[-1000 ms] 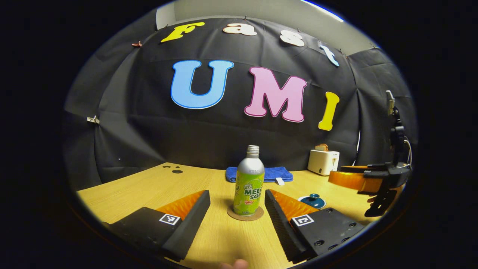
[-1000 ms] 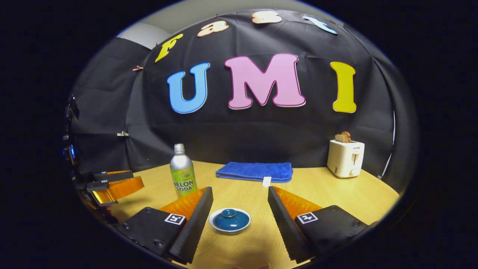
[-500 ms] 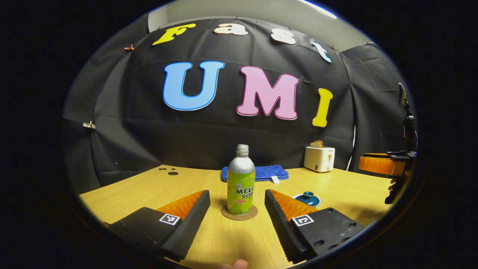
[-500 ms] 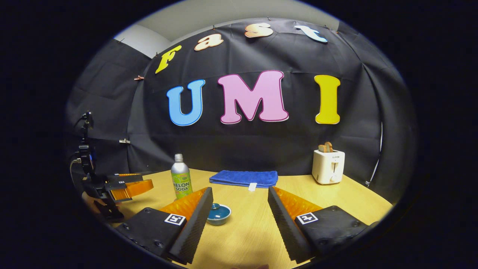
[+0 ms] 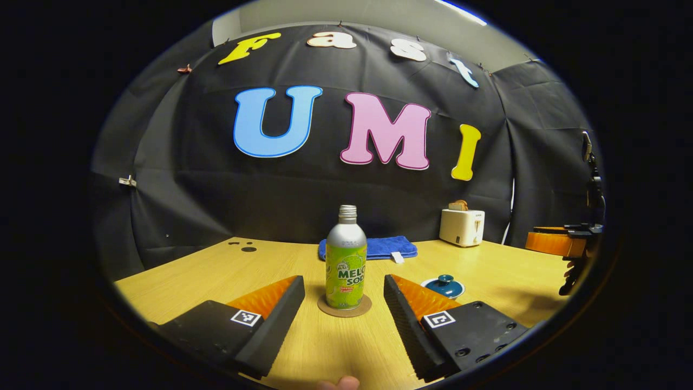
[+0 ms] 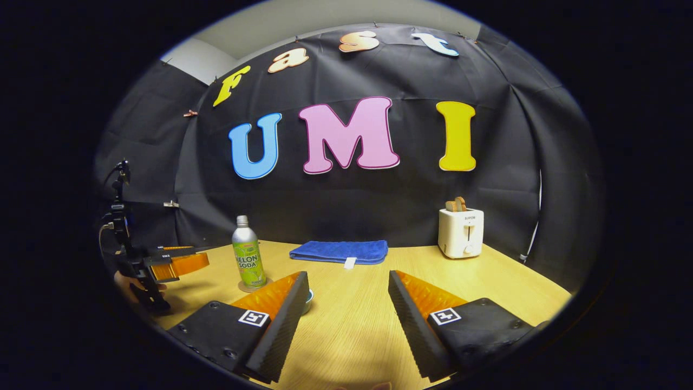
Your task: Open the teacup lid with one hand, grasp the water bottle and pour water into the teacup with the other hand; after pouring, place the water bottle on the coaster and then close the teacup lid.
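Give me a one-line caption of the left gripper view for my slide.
Open left claw faces the water bottle standing on its coaster, lidded teacup beside.

A folded blue terry towel (image 6: 339, 251) with a small white tag lies along the far edge of the light wooden table (image 6: 487, 281), close to the black cloth wall. A white two-slot toaster (image 6: 461, 233) with brown bread slices (image 6: 456, 204) sticking up from it stands near the table's far right corner. A few dark round holes (image 5: 244, 247) mark the tabletop near its far left corner.
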